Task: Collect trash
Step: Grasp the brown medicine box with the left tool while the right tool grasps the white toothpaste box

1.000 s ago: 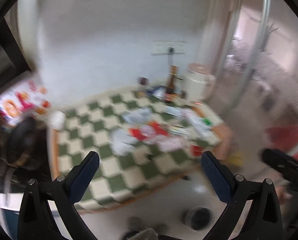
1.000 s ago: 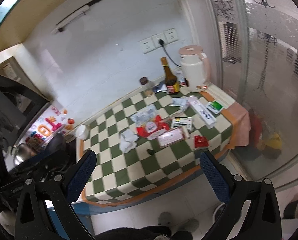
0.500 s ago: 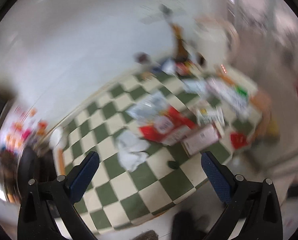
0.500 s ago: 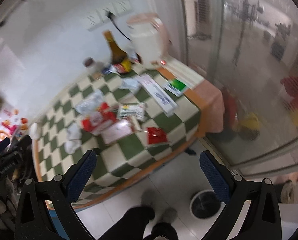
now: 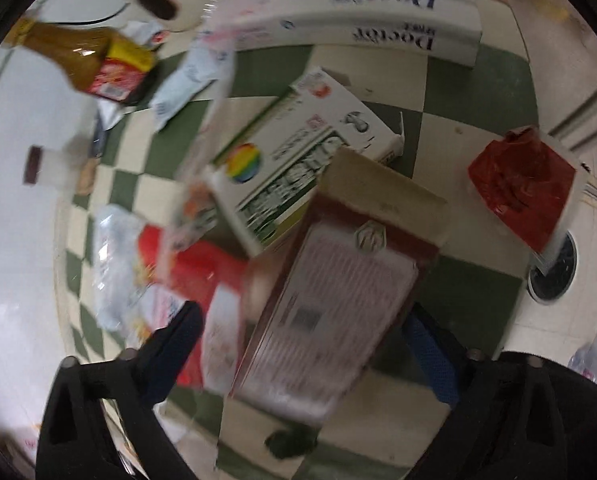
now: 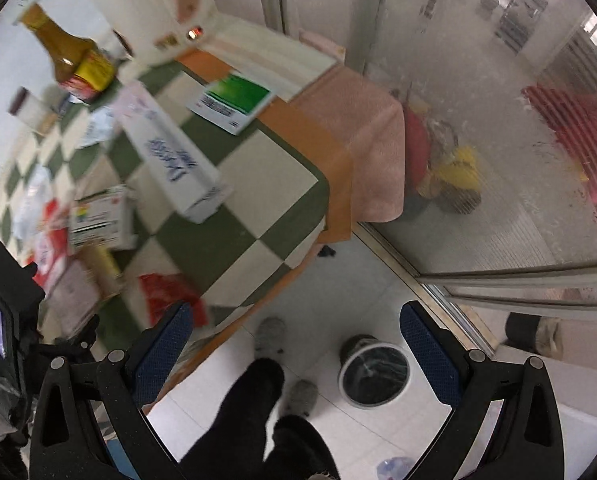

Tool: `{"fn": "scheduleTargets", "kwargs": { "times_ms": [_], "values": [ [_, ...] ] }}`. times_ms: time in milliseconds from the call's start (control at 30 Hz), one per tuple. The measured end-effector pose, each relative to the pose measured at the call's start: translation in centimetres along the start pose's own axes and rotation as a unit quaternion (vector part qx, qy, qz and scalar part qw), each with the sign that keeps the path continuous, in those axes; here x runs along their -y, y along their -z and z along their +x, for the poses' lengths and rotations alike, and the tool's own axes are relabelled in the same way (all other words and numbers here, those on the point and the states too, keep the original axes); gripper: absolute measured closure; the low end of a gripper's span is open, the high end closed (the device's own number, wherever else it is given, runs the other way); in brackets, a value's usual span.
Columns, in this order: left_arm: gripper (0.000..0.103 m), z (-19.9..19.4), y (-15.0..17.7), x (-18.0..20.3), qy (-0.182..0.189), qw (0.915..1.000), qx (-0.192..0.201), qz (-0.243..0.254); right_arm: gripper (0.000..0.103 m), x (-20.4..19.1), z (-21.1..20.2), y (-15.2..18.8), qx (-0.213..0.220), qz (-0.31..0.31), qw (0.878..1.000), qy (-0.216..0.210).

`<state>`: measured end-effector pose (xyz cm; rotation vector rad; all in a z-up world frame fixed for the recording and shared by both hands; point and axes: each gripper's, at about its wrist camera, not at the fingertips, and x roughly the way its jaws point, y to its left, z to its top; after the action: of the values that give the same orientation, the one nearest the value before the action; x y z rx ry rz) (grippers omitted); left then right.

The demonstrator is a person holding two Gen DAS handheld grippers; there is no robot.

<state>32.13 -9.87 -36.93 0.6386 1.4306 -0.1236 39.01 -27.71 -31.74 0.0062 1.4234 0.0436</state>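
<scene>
Trash box [image 5: 330, 312] blurred, between closing left hand-held gripper [image 5: 302, 348]

Soft even daylight, brightest through the frosted glass door [image 6: 478, 100] at two o'clock, faint shadows, heavy motion blur on the pink carton [image 5: 330, 312] at six o'clock, fisheye bending and dark vignette at every edge

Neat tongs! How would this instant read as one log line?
left tongs: closing around pink-and-maroon box | right tongs: open, empty, above bin | trash: uncollected
</scene>
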Motion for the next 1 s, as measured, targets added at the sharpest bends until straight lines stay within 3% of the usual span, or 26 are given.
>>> {"fn": "scheduleTargets", "kwargs": {
  "times_ms": [67,233,333,433,533,600,700,767,833,900,1000],
  "values": [
    [0.039,-0.3,-0.5,-0.2,0.025,0.9996,0.011,-0.004,0.0,-0.2,1.3,-0.6,-0.013,-0.003,1.0,0.009],
    [0.042,-2.6,-0.4,-1.7,0.054,0.9971,0.03,-0.045,0.0,-0.2,3.3,-2.3,-0.034,-0.01,0.999,0.014],
    [0.042,-5.1,0.4,-4.4,0.05,0.9918,0.048,-0.107,0.0,-0.5,3.3,-3.4,-0.035,-0.016,0.999,0.013],
    [0.042,-6.6,0.8,-8.9,0.025,0.9771,0.06,-0.203,0.0,-1.8,2.6,-5.1,-0.029,-0.03,0.999,0.005],
    [0.042,-5.5,0.8,-13.5,-0.001,0.9529,0.055,-0.298,0.0,-4.0,2.4,-7.4,-0.021,-0.052,0.998,-0.003],
    [0.042,-4.2,0.5,-15.5,0.001,0.9394,0.044,-0.34,0.0,-6.5,2.8,-9.2,-0.011,-0.077,0.997,0.0],
    [0.042,-2.1,-0.2,-16.9,0.01,0.9304,0.027,-0.365,0.0,-10.4,4.7,-11.6,-0.015,-0.124,0.992,0.019],
    [0.042,-1.5,-0.6,-17.2,0.011,0.9293,0.021,-0.369,0.008,-12.6,6.7,-12.6,-0.043,-0.15,0.987,0.027],
    [0.042,-1.1,-0.9,-17.3,0.011,0.9287,0.02,-0.37,0.029,-13.7,8.5,-13.2,-0.072,-0.163,0.984,0.025],
    [0.042,-1.3,-0.5,-17.0,0.016,0.9275,0.018,-0.373,0.043,-14.0,9.8,-13.6,-0.094,-0.161,0.983,0.003],
    [0.042,-1.4,-0.1,-17.4,0.023,0.9259,0.021,-0.377,0.045,-12.8,9.3,-14.2,-0.092,-0.117,0.988,-0.046]
  ]
}}
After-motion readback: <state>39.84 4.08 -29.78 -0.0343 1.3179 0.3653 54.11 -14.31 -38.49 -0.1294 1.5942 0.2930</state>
